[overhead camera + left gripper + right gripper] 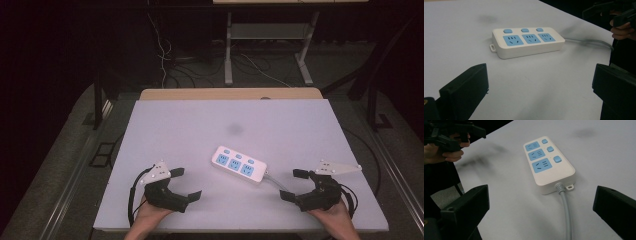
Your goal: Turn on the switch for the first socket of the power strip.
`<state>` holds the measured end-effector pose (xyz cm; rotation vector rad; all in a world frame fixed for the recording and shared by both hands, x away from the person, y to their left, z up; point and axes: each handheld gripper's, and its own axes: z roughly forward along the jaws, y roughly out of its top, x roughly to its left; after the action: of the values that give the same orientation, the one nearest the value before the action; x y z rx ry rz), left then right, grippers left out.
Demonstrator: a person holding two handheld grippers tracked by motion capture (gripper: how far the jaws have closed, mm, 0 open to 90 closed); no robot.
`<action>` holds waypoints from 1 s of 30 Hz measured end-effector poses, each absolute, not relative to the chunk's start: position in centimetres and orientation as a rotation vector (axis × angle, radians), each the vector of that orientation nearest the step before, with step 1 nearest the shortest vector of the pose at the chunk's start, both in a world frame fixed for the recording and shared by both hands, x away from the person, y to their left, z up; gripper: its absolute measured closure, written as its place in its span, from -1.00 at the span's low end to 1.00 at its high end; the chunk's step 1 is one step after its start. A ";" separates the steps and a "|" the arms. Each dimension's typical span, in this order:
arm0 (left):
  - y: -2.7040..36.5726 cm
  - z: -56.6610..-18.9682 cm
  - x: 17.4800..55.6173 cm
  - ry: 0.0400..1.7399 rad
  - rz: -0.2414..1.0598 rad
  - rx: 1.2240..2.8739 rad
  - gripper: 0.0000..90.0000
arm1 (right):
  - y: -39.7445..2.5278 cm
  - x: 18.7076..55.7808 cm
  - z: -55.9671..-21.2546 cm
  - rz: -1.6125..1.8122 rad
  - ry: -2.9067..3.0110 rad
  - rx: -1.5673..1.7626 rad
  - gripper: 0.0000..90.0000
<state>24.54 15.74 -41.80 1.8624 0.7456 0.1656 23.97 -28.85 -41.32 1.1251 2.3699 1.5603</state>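
White power strip [239,164] lying flat near table [175,120] front edge, cable [276,181] trailing toward right claw [296,185]. Left claw [186,184] and right claw both spread, empty, flanking it, perhaps ready to approach.

A lab or test room: a white-topped desk [175,130] stands on grey carpet, dark surroundings behind it, loose cables [165,60] trailing on the floor beyond its far edge beside another desk's metal legs [228,55].
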 end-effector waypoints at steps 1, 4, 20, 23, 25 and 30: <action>15.8 -41.8 24.5 0.746 0.165 1.861 -1.00 | -28.8 24.0 -41.3 1.558 2.372 1.127 -1.00; 15.8 -41.8 24.6 0.748 0.154 1.853 -1.00 | -28.8 24.0 -41.3 1.557 2.374 1.128 -1.00; 15.8 -41.9 24.7 0.748 0.146 1.854 -1.00 | -28.9 24.1 -41.2 1.549 2.389 1.132 -1.00; 15.8 -41.9 24.7 0.749 0.146 1.854 -1.00 | -28.9 24.1 -41.2 1.544 2.392 1.132 -1.00; 15.9 -41.9 24.7 0.749 0.145 1.853 -1.00 | -28.9 24.1 -41.1 1.540 2.394 1.130 -1.00; 15.9 -42.0 24.7 0.750 0.142 1.849 -1.00 | -28.8 24.1 -41.1 1.528 2.403 1.130 -1.00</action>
<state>24.69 15.87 -41.95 1.8491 0.7500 0.1415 24.10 -28.85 -41.08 1.1301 2.4028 1.5278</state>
